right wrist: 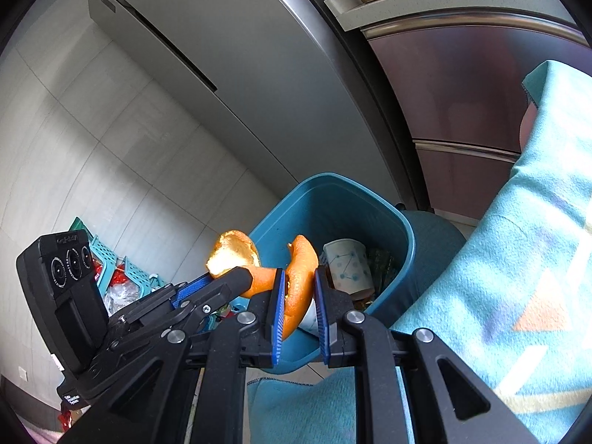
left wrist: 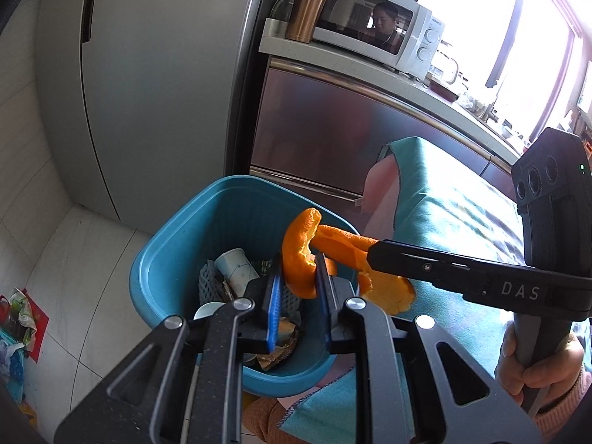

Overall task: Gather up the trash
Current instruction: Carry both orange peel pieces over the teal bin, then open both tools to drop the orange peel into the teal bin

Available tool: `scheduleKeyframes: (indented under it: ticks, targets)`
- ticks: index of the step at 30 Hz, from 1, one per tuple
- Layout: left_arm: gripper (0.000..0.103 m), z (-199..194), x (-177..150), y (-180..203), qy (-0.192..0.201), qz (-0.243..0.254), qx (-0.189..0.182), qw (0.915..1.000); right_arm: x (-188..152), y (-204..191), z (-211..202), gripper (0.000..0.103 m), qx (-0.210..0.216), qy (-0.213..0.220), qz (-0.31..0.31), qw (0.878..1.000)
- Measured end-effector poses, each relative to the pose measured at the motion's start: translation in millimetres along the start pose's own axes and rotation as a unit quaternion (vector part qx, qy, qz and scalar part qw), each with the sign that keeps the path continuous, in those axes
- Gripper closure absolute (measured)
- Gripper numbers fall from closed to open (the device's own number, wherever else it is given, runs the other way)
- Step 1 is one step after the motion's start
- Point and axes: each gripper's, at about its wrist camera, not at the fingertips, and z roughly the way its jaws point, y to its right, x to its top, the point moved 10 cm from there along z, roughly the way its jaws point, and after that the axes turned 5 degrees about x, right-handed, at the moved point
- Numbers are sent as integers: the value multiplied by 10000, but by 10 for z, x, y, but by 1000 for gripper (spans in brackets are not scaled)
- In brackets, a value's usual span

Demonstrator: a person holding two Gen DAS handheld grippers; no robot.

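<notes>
A blue trash bin stands on the floor beside the cloth-covered table, with a paper cup and other scraps inside. My left gripper is shut on a curled piece of orange peel above the bin's near side. My right gripper reaches in from the right, shut on another piece of orange peel. The two pieces overlap over the bin; I cannot tell whether they are joined.
A grey fridge and steel cabinet rise behind the bin. A microwave and copper tumbler sit on the counter. A teal cloth covers the table. Bags and baskets clutter the floor at left.
</notes>
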Motion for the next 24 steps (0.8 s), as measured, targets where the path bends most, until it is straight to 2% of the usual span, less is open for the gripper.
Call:
scheduleKeyframes:
  ticks: [24]
  targets:
    - [78, 250, -65, -82, -224, 46, 209, 9995, 89, -89, 149, 85, -247, -102, 3, 9996]
